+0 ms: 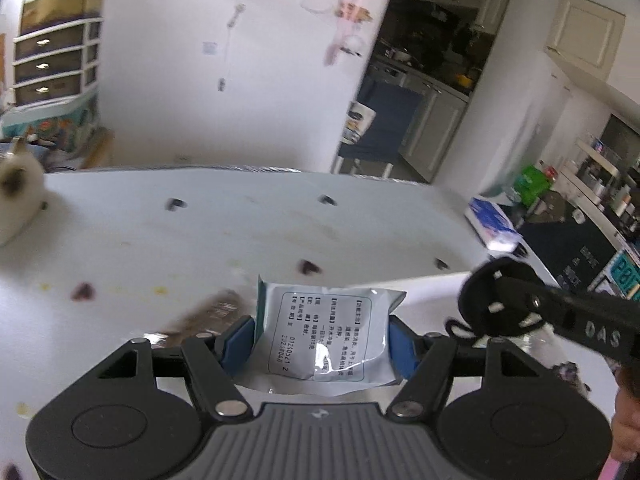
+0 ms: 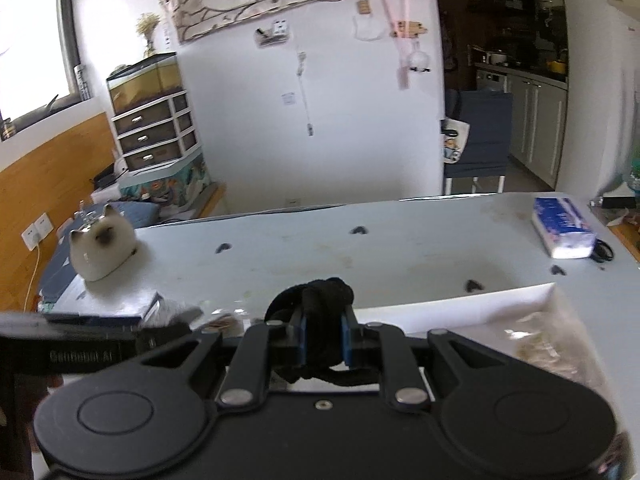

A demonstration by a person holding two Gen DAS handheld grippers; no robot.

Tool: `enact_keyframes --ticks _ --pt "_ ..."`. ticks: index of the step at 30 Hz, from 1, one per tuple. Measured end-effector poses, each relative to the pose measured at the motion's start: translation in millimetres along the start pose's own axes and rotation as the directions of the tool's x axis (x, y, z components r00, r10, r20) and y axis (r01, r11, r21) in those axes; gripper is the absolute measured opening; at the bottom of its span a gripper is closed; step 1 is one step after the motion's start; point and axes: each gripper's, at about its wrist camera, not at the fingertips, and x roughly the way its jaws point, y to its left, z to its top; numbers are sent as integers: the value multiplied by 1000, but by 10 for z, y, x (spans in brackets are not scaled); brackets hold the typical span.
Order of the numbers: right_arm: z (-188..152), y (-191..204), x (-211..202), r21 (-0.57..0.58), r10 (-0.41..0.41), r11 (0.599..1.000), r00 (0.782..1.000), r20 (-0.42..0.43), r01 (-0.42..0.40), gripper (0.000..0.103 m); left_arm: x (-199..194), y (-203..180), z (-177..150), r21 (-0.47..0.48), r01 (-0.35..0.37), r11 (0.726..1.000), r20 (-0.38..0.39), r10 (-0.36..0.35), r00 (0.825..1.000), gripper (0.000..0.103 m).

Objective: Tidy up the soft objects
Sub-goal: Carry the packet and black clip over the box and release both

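Over white table [image 1: 240, 232], left tongs [image 1: 320, 344] pinch foil packet [image 1: 328, 336]; right tongs [image 2: 323, 340] clamp black cord bundle [image 2: 326, 300].

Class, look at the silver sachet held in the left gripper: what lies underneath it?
Under the silver sachet a white sheet lies on the table. A blurred brown packet shows beside it; whatever sits directly beneath stays hidden.

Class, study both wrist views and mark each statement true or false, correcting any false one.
1. The left claw grips a printed sachet. True.
2. The right claw is empty. False: it is shut on a black corded bundle.
3. A cat figurine sits on the table. True.
4. The tissue pack lies beside the cat figurine. False: it lies at the opposite end.
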Motion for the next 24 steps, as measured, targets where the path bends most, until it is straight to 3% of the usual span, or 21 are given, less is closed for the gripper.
enact_keyframes --ticks 8,17,21,24 --pt "63 -658 16 29 -10 1000 1000 -11 10 17 367 -693 -87 33 40 999 -63 -38 997 70" --pt "120 -1097 314 80 11 997 998 -68 -6 17 859 -1183 -188 174 58 983 -190 -24 981 71" --pt "114 -1194 497 119 17 993 994 -108 -4 17 1102 -1291 -198 314 80 946 -224 -8 975 71" --pt "106 -1252 624 146 17 989 991 -134 3 17 1281 -1311 -182 435 100 895 -241 8 970 71"
